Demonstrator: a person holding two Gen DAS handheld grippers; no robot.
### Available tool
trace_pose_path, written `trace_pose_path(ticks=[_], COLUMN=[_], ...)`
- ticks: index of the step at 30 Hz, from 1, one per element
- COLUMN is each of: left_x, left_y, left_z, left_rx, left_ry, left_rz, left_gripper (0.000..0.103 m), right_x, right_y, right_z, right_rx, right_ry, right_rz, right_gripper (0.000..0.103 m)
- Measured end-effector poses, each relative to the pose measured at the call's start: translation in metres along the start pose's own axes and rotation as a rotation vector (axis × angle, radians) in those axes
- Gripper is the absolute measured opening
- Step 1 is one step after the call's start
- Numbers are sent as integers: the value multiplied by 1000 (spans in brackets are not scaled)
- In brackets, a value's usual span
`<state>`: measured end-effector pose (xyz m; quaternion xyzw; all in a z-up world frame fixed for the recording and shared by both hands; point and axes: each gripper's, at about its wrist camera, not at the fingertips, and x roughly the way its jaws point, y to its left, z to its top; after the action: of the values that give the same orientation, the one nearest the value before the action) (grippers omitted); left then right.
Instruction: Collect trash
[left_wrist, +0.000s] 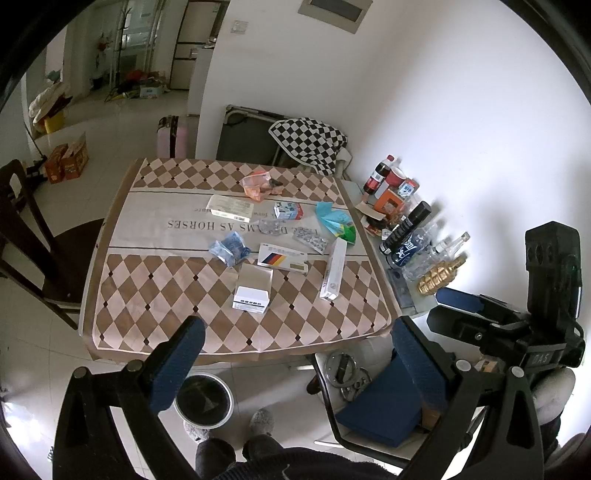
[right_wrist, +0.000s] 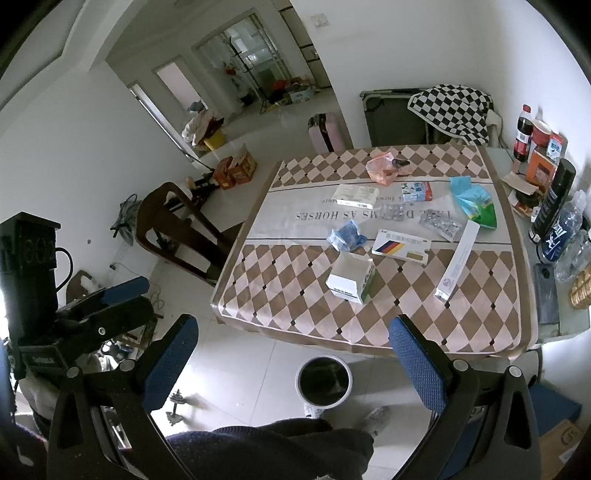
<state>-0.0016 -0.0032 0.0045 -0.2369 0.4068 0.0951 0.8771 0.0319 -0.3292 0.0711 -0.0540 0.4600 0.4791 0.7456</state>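
Table (left_wrist: 147, 295): trash (left_wrist: 252, 291) beyond open jaws.

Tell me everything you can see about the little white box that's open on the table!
The little white box looks like thin cardboard, with a green side in the right wrist view. Its lid flap stands open and the inside looks empty. A dark barcode or print strip marks its front face. It rests on the brown-and-cream diamond tablecloth, nearest the table's front edge among the litter, touching nothing else. No tongs hold it.

Boxes (left_wrist: 252, 290) and wrappers (left_wrist: 229, 249) lie on the table (left_wrist: 166, 325); the bin (left_wrist: 204, 400) stands on the floor before it.
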Motion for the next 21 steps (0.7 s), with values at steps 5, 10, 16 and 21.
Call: trace_pose_path(ticks=[5, 10, 16, 21], left_x=[0, 0, 0, 0], left_y=[0, 0, 1, 1], left_z=[0, 0, 0, 0], left_rx=[1, -2, -3, -4], left_ry=[0, 1, 2, 2], left_rz=[-2, -2, -3, -4], left_gripper=[103, 103, 103, 103], right_x=[3, 5, 9, 9], right_y=[7, 11, 14, 13], right_z=[-2, -3, -5, -4], right_rx=[-2, -2, -2, 0], right_ry=[1, 3, 6, 7], right_rz=[2, 1, 3, 4], right_gripper=[103, 103, 103, 103])
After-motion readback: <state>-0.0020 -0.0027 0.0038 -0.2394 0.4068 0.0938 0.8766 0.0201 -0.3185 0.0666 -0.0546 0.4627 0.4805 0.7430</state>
